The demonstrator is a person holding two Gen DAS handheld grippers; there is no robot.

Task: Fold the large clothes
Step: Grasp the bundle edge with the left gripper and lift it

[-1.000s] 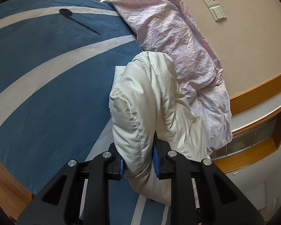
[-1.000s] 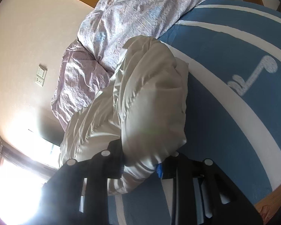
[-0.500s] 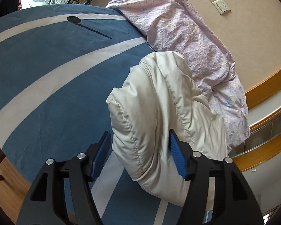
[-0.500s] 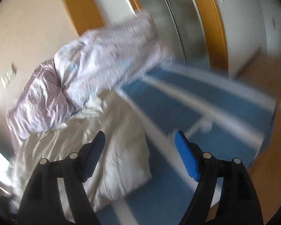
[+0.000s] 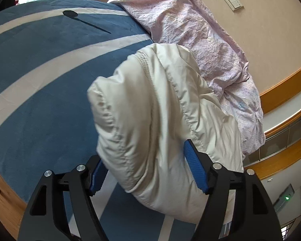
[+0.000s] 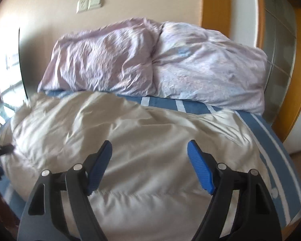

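Left gripper (image 5: 148,170) no longer clamped on the cream jacket (image 5: 160,124); jaws opening now, the padded fold between the blue pads but bulging out loose. Right gripper (image 6: 149,165) let go of the jacket too, spread wide, rolled upright and drawn back. Jacket now lying flat near the bed's (image 6: 271,140) front edge.

Jacket (image 6: 142,140) on bed (image 6: 271,140), before duvet (image 6: 150,64)
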